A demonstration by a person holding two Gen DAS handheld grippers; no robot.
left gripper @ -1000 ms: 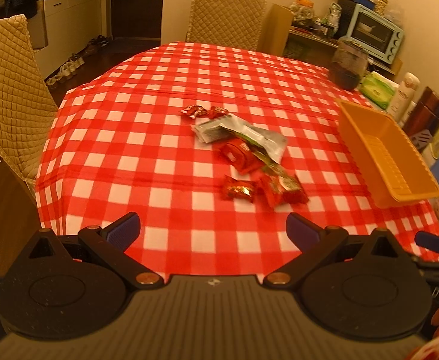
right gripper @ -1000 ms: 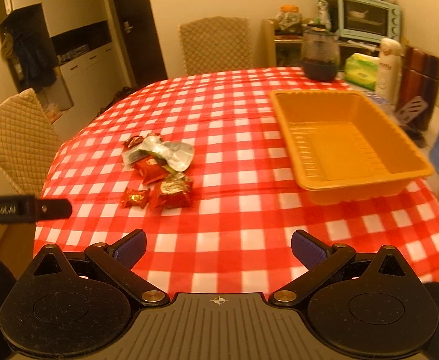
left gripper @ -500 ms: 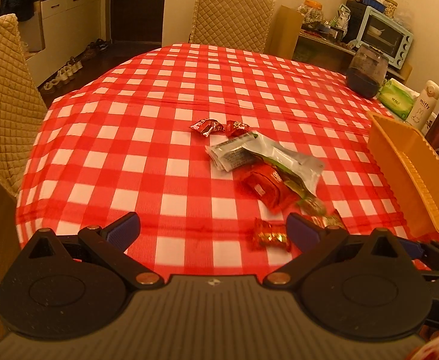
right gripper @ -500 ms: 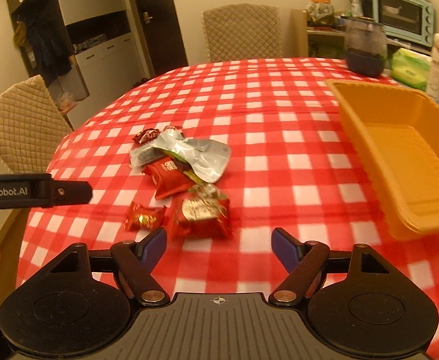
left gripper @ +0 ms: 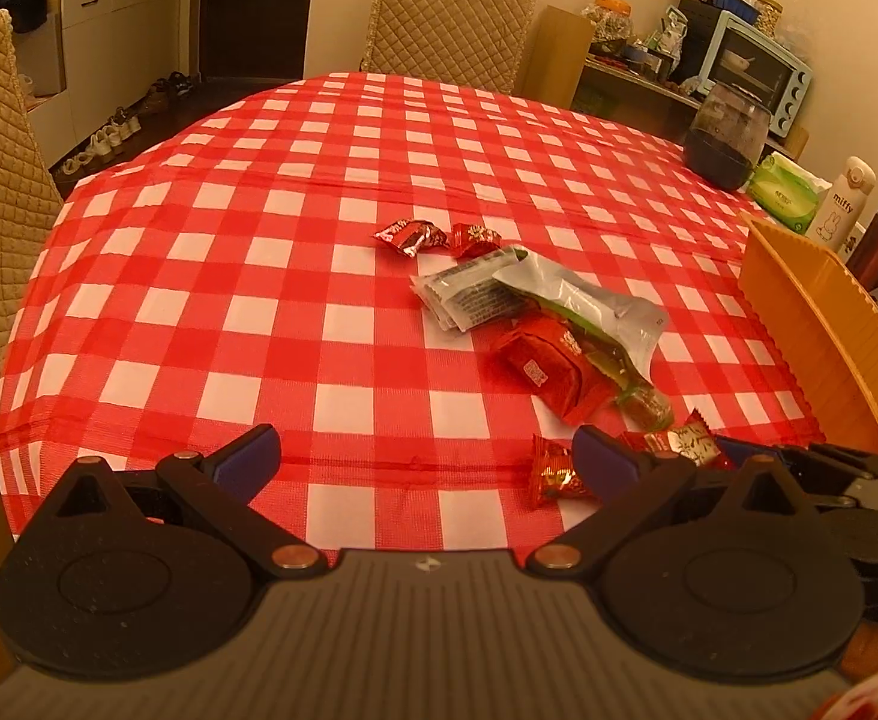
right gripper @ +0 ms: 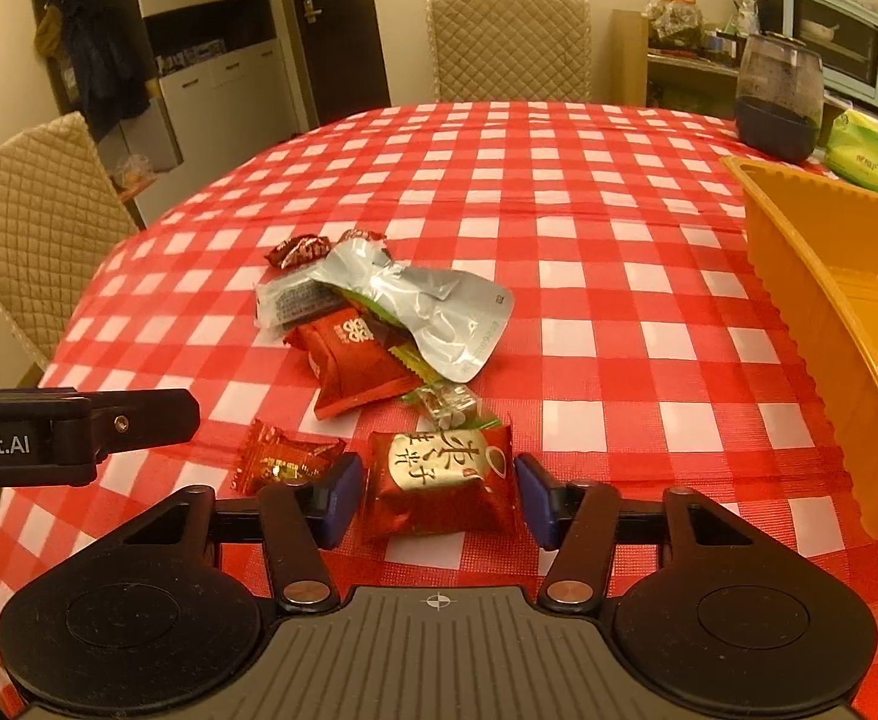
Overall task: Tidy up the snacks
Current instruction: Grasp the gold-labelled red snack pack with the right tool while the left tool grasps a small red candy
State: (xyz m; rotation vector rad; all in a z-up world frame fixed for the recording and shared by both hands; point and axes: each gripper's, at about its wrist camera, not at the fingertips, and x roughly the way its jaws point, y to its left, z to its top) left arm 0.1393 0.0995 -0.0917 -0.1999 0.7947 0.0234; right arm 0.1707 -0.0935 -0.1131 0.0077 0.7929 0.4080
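Observation:
A pile of snack packets lies on the red checked tablecloth [right gripper: 559, 192]. My right gripper [right gripper: 435, 501] is open, its jaws on either side of a red and gold packet [right gripper: 439, 486], close to its edges. A small red candy [right gripper: 285, 462] lies just left of it. Behind are a red pouch [right gripper: 354, 366], a silver bag [right gripper: 432, 312] and two small dark red candies [right gripper: 297, 250]. My left gripper [left gripper: 426, 459] is open and empty near the table's front edge, left of the pile [left gripper: 547, 324]. The orange bin [right gripper: 847, 324] stands at the right and looks empty.
Padded chairs stand at the left [right gripper: 24, 222] and far side [right gripper: 508, 42]. A dark jar [right gripper: 778, 102], a green tissue pack [right gripper: 868, 156] and a white bottle [left gripper: 844, 201] stand at the back right. A toaster oven [right gripper: 841, 42] sits on a shelf beyond.
My right gripper has moved forward and down to the red and gold packet and its jaws have narrowed around it. My left gripper has moved closer to the pile.

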